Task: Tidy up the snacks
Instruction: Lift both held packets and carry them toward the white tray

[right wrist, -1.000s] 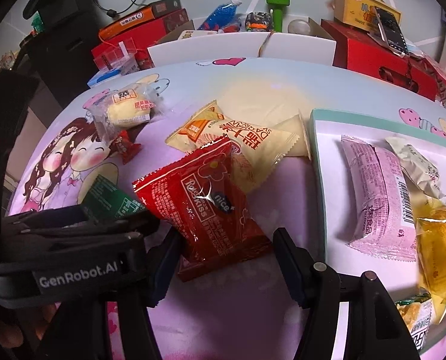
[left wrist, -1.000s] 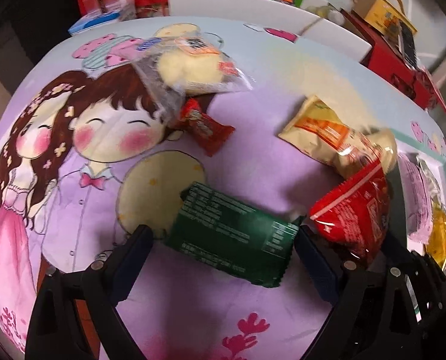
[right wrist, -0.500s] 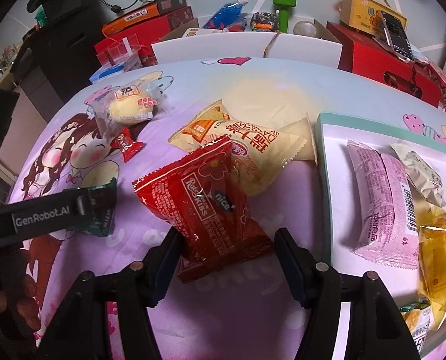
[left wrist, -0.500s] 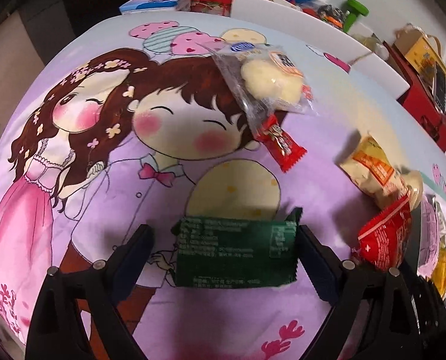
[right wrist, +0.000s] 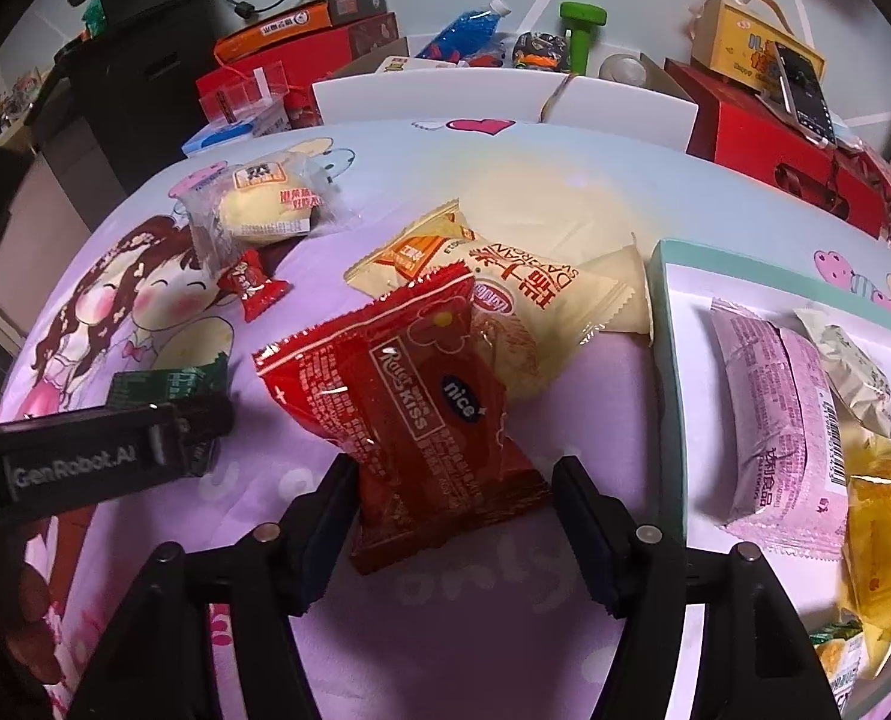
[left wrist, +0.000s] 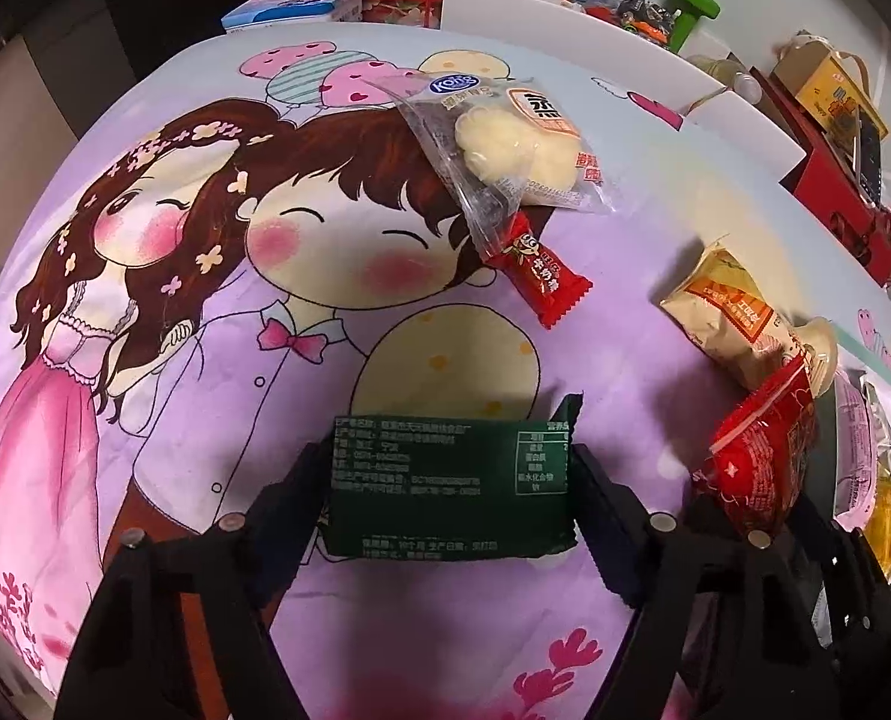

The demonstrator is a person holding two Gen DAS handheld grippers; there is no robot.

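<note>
My left gripper [left wrist: 451,480] is shut on a dark green snack packet [left wrist: 445,489], its fingers pressing both short ends. It also shows in the right wrist view [right wrist: 169,387]. My right gripper [right wrist: 454,510] is shut on a red Royal Kiss packet [right wrist: 409,408], which leans on a cream packet [right wrist: 505,300]. The red packet also shows in the left wrist view [left wrist: 763,456]. A white tray with a teal rim [right wrist: 679,324] at the right holds a pink packet [right wrist: 775,414], a pale wrapped snack [right wrist: 853,372] and a yellow one [right wrist: 883,540].
A clear-wrapped bun [left wrist: 517,144] and a small red candy [left wrist: 538,273] lie on the cartoon-print cloth [left wrist: 175,300] at the far side. Red boxes [right wrist: 781,150], white box flaps [right wrist: 445,96], a green dumbbell [right wrist: 580,30] and clutter stand beyond the table's back edge.
My left gripper has closed from open onto the green packet and moved up to it. My right gripper has narrowed around the red packet.
</note>
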